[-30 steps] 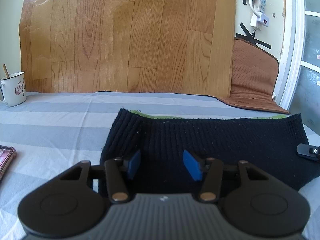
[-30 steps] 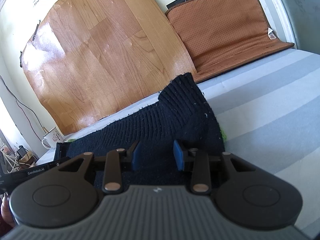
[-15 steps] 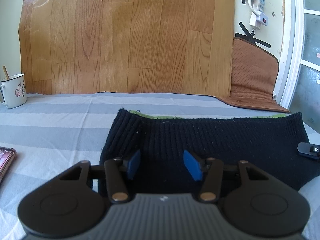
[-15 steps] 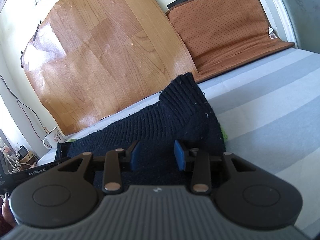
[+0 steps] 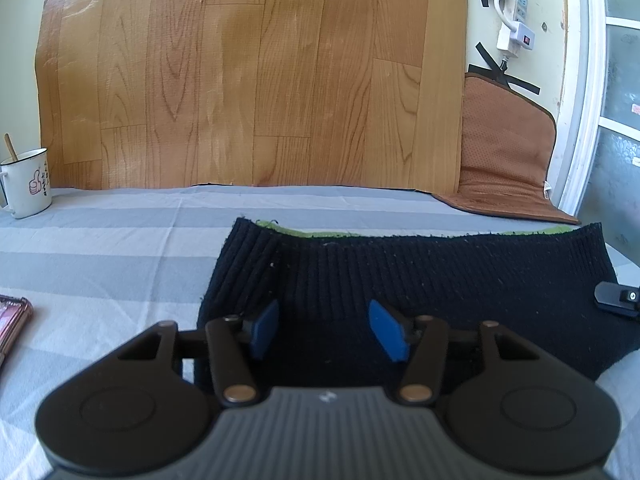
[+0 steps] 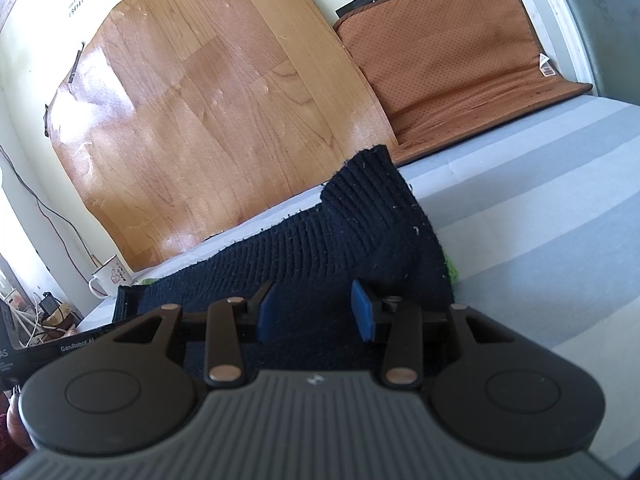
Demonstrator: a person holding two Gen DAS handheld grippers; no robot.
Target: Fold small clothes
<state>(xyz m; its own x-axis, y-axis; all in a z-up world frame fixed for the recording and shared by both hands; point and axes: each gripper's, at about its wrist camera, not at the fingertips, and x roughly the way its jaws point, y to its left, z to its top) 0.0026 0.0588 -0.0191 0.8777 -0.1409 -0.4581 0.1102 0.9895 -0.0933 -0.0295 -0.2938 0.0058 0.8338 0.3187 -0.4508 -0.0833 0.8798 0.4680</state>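
A black ribbed knit garment (image 5: 420,276) with a green layer showing along its far edge lies flat on the grey striped cloth. My left gripper (image 5: 324,330) is open over its near left part, blue pads apart, holding nothing. In the right wrist view the same garment (image 6: 340,248) has its right end humped up. My right gripper (image 6: 316,312) is open just above its near edge. The tip of the right gripper (image 5: 616,298) shows at the garment's right end in the left wrist view.
A white enamel mug (image 5: 26,184) with a spoon stands at the far left. A pink phone case (image 5: 12,324) lies at the left edge. A wood-pattern sheet (image 5: 256,80) and a brown mat (image 5: 504,160) lean on the wall behind.
Almost nothing: both grippers stay open over the garment, with only a slight drift of the views.
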